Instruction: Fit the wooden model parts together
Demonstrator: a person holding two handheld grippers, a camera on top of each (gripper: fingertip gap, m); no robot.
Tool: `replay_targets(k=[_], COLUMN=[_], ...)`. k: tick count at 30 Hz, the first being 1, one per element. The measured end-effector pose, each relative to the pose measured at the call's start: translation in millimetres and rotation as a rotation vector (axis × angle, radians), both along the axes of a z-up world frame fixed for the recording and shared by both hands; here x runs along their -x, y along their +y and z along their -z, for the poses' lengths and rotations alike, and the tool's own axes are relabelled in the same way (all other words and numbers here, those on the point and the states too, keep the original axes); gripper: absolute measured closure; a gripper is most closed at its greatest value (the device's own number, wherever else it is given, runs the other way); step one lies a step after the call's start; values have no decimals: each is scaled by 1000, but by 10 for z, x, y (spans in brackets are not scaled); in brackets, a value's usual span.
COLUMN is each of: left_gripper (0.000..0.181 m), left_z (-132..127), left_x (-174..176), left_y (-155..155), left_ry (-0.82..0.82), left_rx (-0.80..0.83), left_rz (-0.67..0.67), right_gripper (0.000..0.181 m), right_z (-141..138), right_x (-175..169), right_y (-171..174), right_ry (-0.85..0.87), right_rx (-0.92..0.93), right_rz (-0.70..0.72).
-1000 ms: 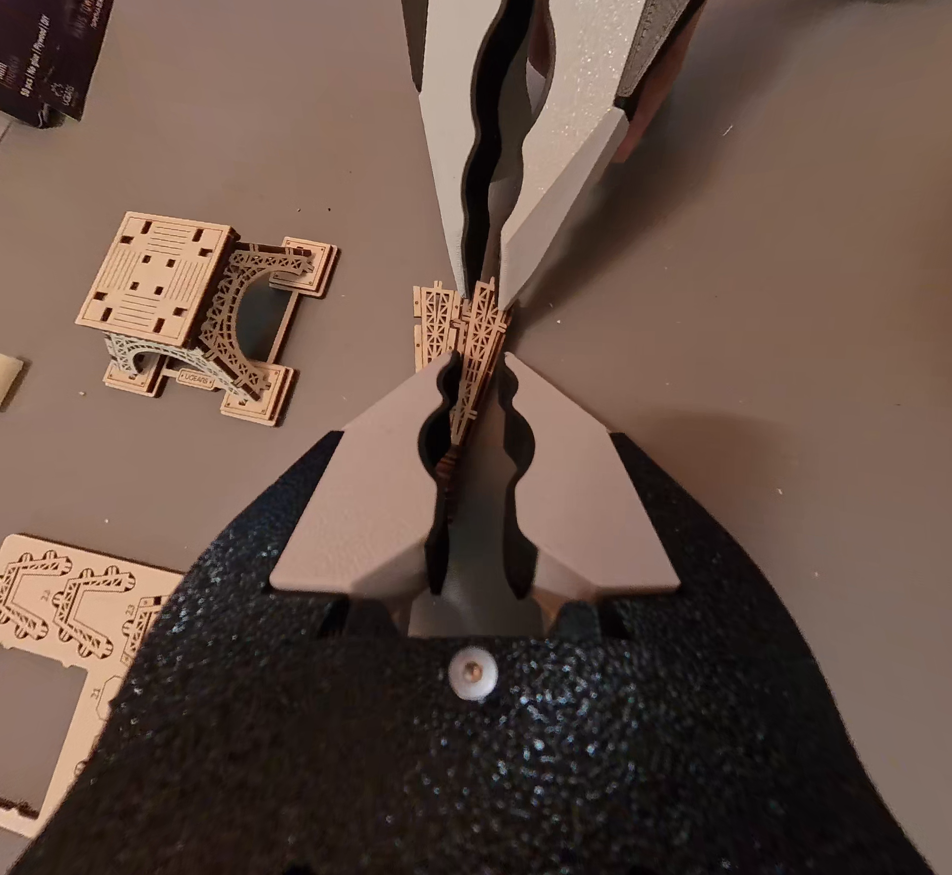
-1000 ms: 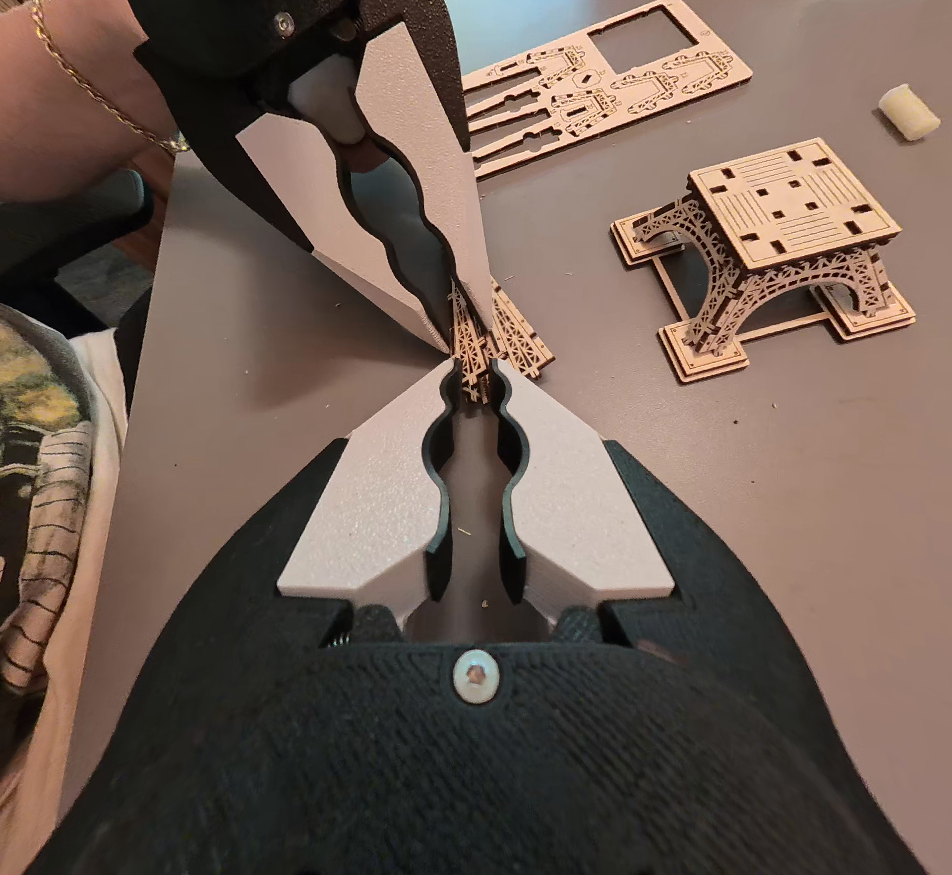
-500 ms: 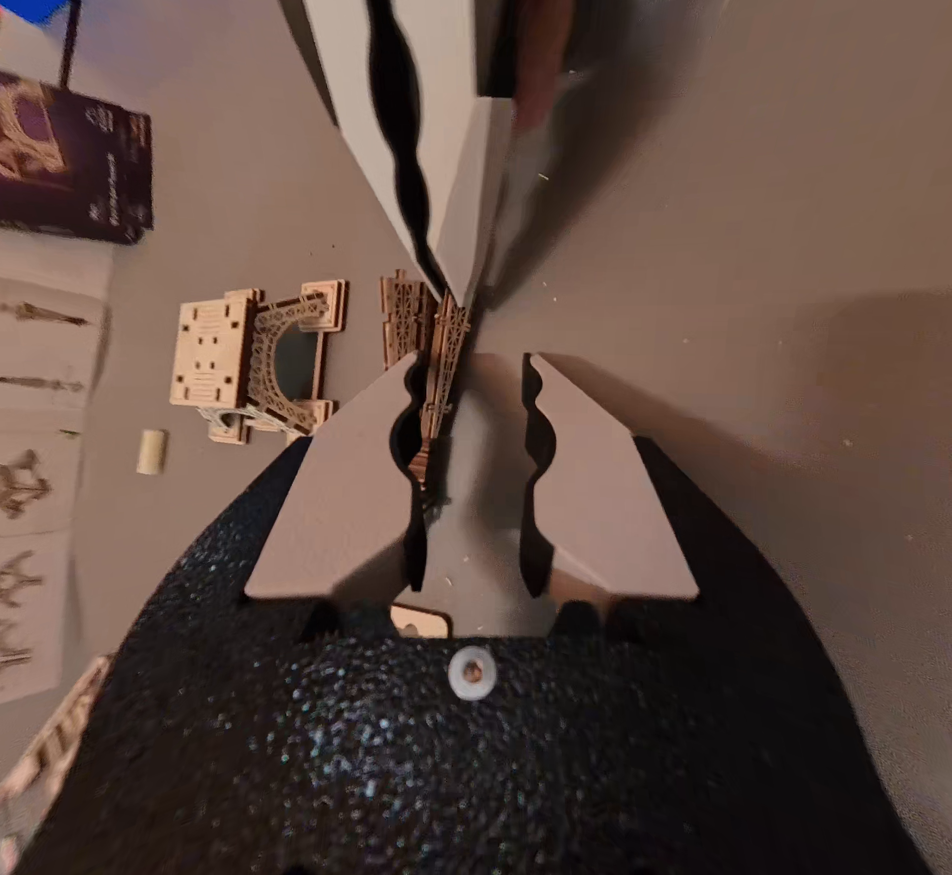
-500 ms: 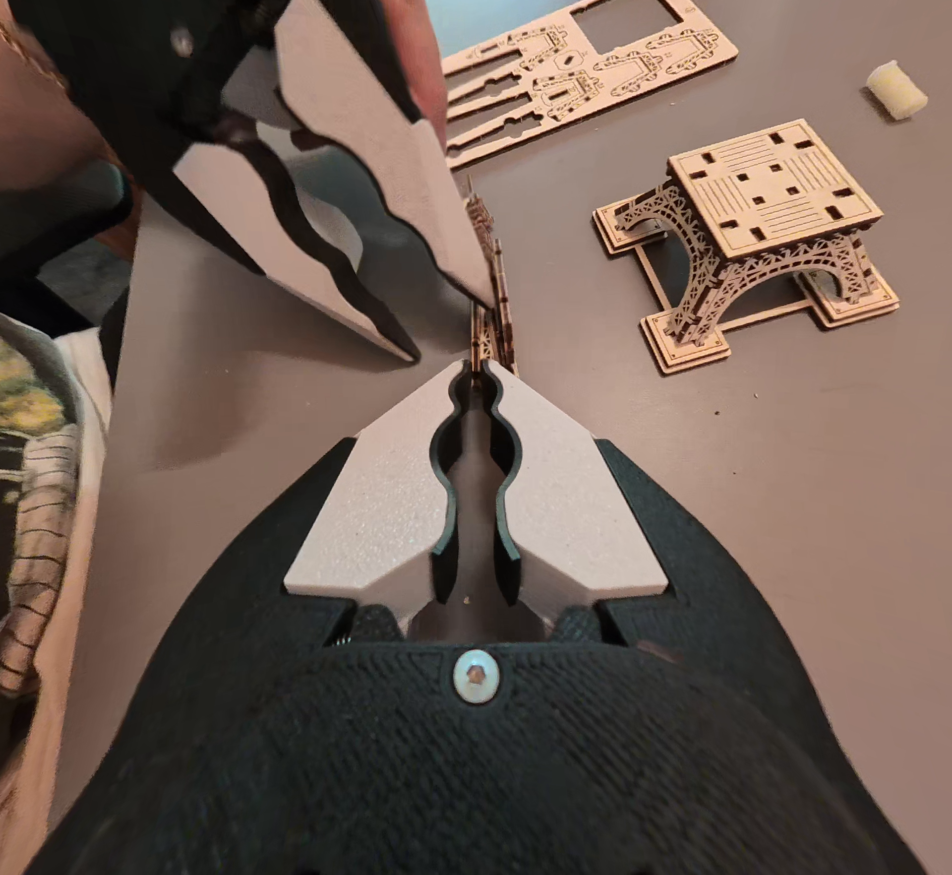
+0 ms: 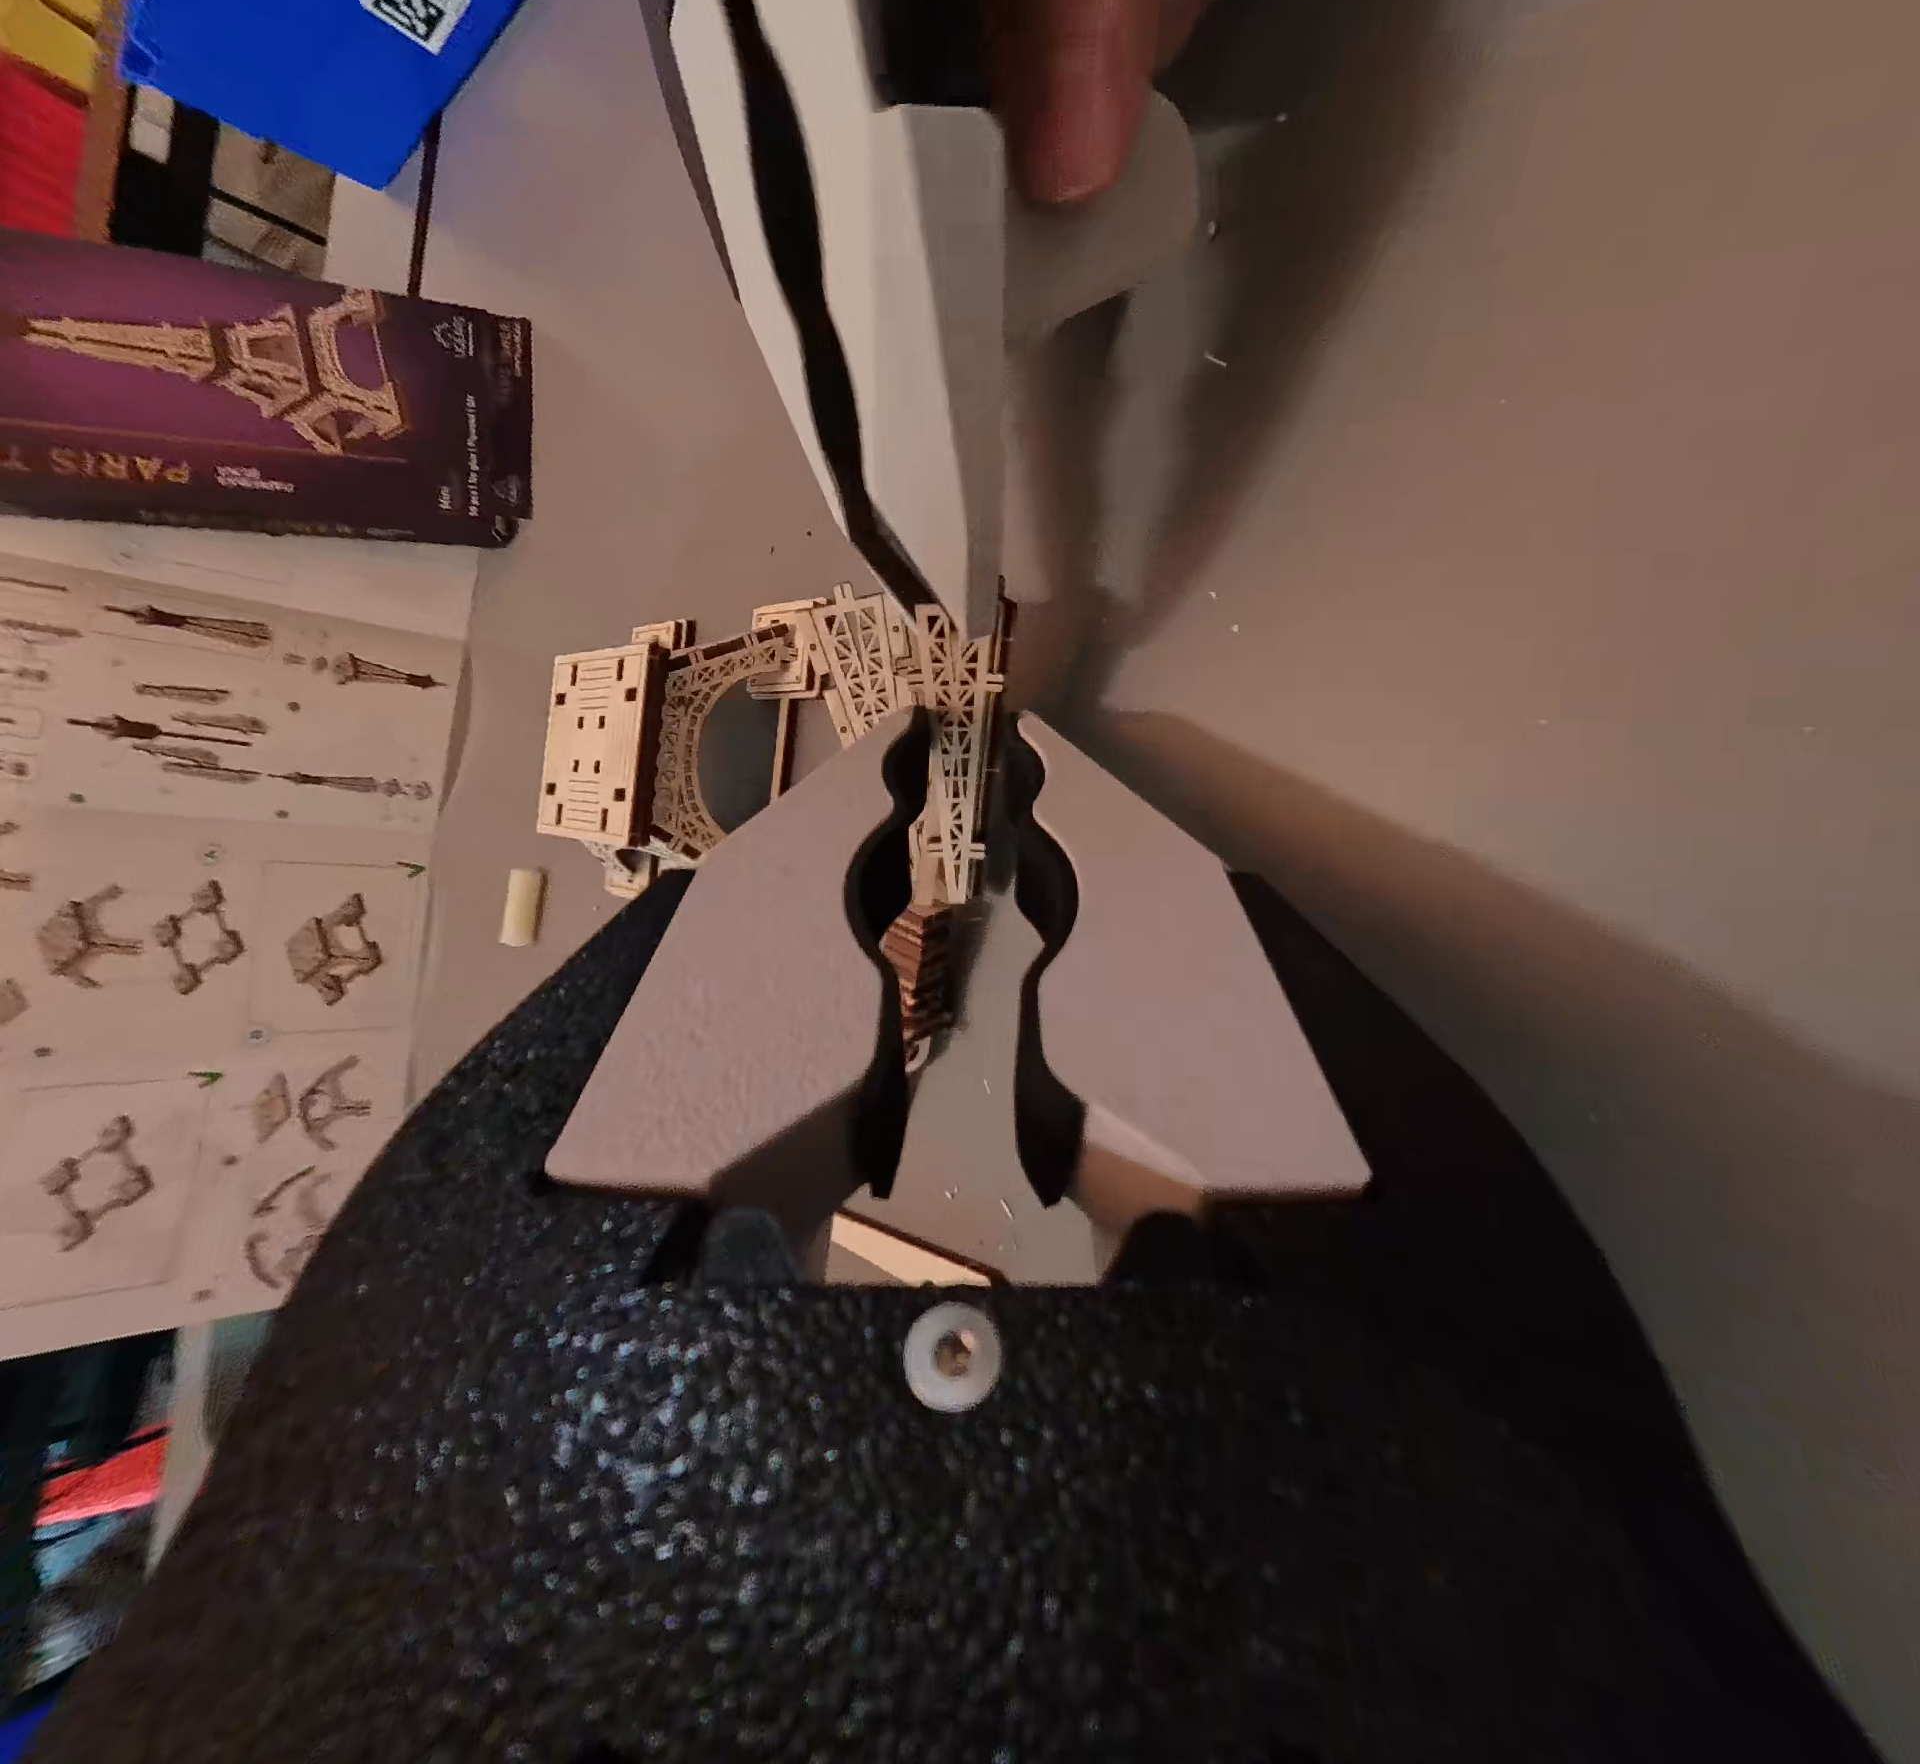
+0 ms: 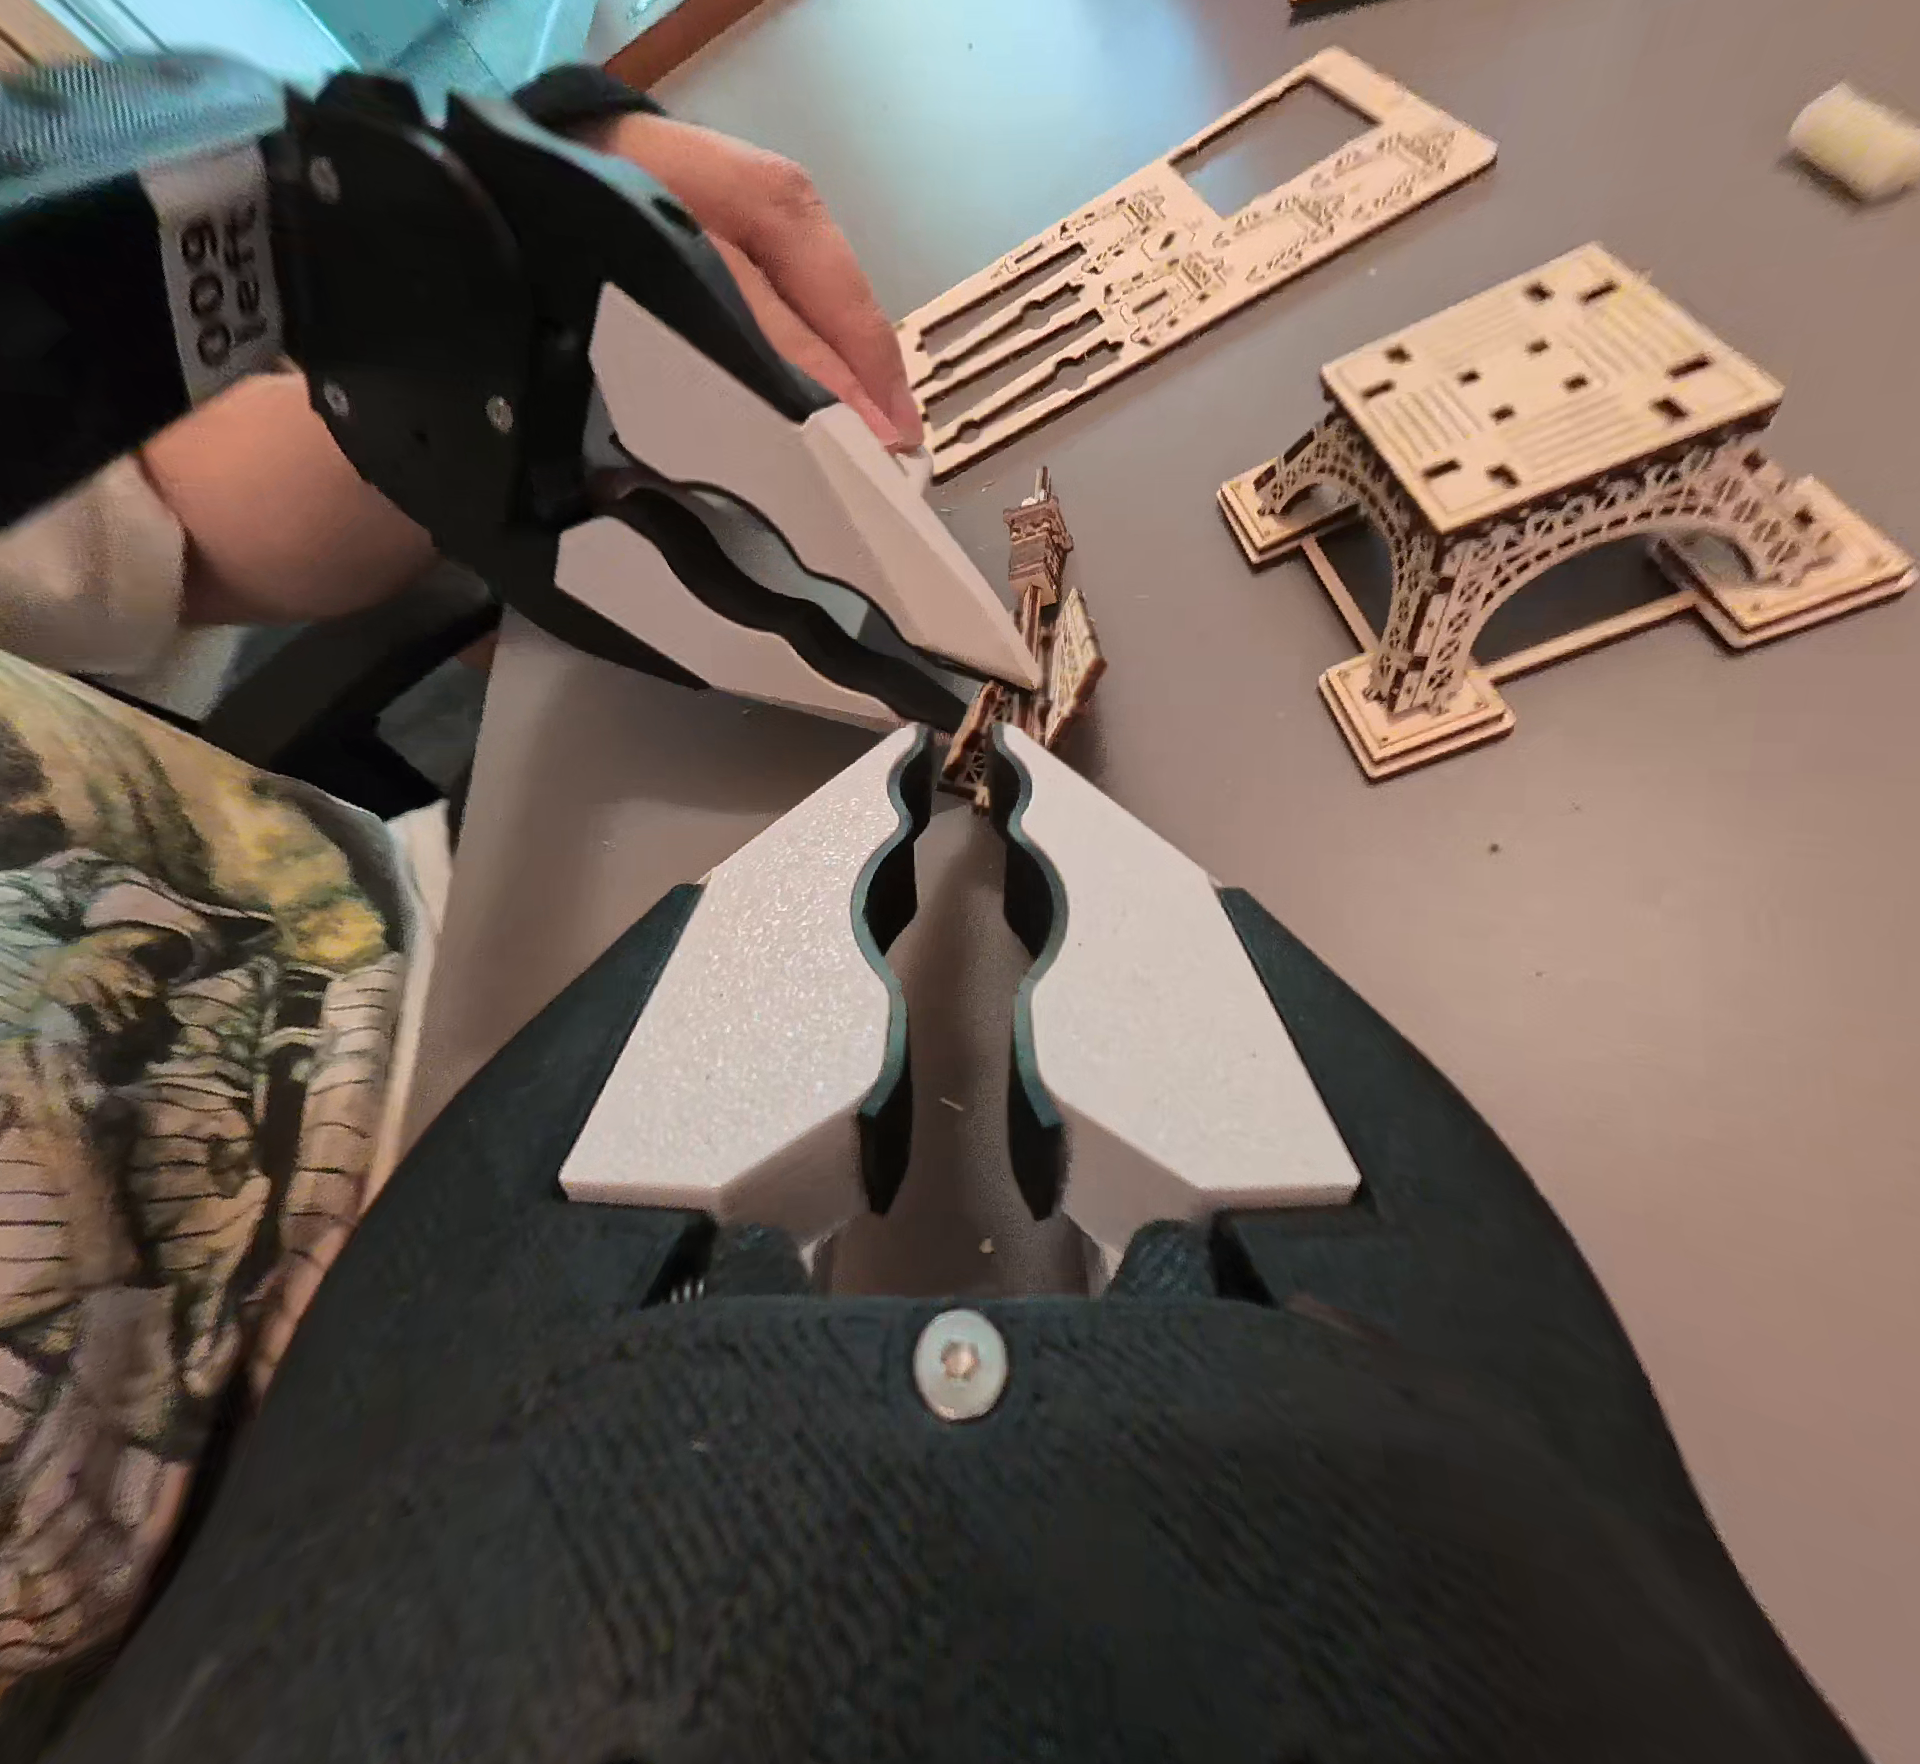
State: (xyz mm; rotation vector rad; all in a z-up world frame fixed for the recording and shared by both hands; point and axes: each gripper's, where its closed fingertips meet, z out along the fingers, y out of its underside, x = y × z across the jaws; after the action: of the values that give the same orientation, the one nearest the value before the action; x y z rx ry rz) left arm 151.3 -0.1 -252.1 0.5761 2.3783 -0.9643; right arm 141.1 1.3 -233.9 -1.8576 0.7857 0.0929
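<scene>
The fingers [image 5: 748, 966] of my left gripper [image 5: 968, 727] stood narrow, pinched on the spire [image 5: 951, 800], a thin lattice part held in the air just above the table [image 5: 1558, 571]. My right gripper [image 6: 958, 743] was also nearly closed, its tips clamped on the wider lattice end of the same part (I could not tell if this was one piece or two not yet joined). The two grippers met almost tip to tip.

I judged the step to be the pressing of the spire pieces together, before the spire goes on the base [image 6: 1538, 467], which stood well apart at the right. The next move called for a small, straight push along the slots, with little force, because the lattice looked easy to break.

For containers, the purple kit box [image 5: 260, 405] lay flat beside the manual [image 5: 208, 883], and a blue box [image 5: 312, 0] stood behind it; the inside of both was hidden. A sheet [image 6: 1195, 260] kept some uncut parts in its frame.
</scene>
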Motion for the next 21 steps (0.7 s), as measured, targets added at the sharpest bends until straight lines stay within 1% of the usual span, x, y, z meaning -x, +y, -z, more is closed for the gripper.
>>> replay_targets(k=[2,5,6,8,9,11,12,15,17,21], left_gripper=[170,170,170,170,170,170,170,170,170,170], left_z=[-14,-19,-22,-18,-12,0,6,23,30,44], left_x=[-9,6,8,12,15,17,16,16,18,20], left_y=[2,-6,-7,-3,-1,-10,-17,-31,-36,-45], left_ry=[66,179,214,271,298,340,354,378,379,375], left_rx=[0,1,0,-15,-26,-42,-48,-64,-72,-78], left_rz=[-14,-11,-12,-4,-1,7,10,16,22,26], right_gripper=[167,165,161,150,146,146,144,148,158,166], right_z=[-26,-14,-16,-53,-68,-51,-18,57,49,74], right_x=[6,-3,-10,-84,-89,-67,-44,-52,-93,-65], right_y=[13,-4,-9,-50,-51,-33,-16,-23,-69,-65], right_ry=[-102,-298,-370,-536,-620,-725,-734,-676,-665,-622], right_rx=[49,184,236,345,396,470,485,474,467,423], right_rz=[-25,-53,-62,-26,-38,-75,-97,-86,-53,-68])
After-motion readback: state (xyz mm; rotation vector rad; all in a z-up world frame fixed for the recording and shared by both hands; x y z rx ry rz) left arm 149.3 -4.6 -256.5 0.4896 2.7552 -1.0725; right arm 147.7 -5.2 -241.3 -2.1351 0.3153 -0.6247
